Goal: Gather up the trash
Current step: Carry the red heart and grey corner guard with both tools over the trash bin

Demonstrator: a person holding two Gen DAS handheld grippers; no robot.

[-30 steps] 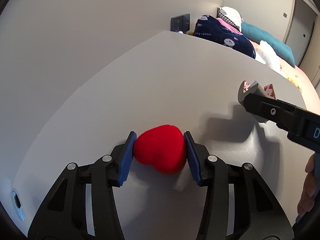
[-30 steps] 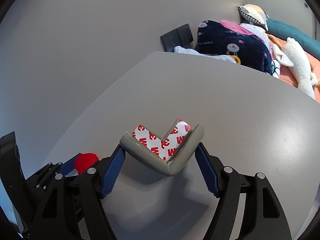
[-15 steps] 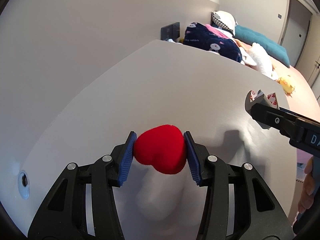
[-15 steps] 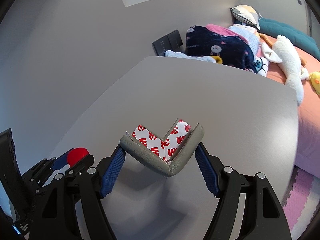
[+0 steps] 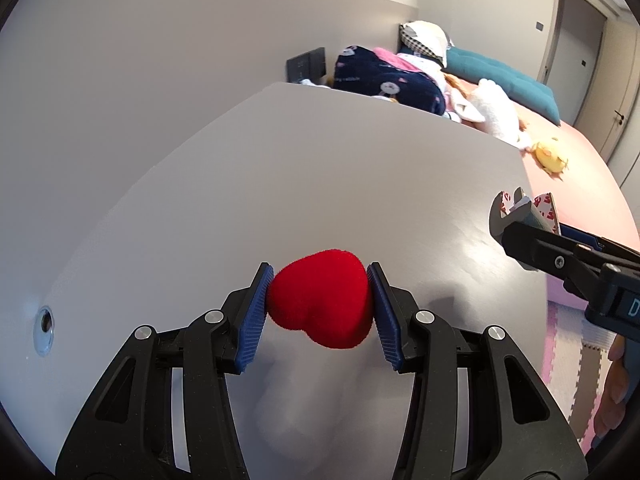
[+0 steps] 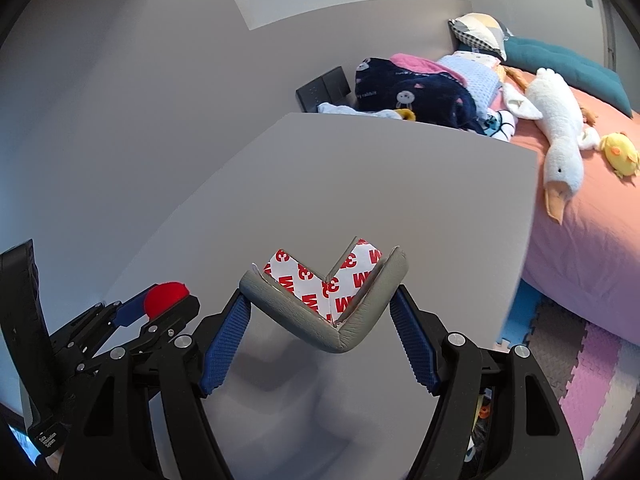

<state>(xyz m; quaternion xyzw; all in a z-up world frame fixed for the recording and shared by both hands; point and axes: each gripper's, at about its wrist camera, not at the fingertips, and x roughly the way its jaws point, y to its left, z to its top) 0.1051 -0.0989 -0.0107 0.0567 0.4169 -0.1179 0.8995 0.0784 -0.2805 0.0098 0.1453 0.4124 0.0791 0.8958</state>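
- Looking across the big flat pale grey tabletop [image 5: 320, 168], which fills most of both wrist views, with a pink-sheeted bed [image 6: 592, 240] beyond its far edge.
- Over on the bed there's a long white plush goose [image 6: 560, 140], and just beside it a small yellow chick toy [image 6: 620, 152].
- My right gripper [image 6: 324, 312] is clamped on a grey L-shaped foam corner guard [image 6: 344, 320] with red-printed white adhesive backing, held above the tabletop, blue pads pressing both outer ends.
- My left gripper [image 5: 320, 300] is squeezed onto a fuzzy red heart-shaped plush [image 5: 320, 300], also up off the table, one blue pad on each side.
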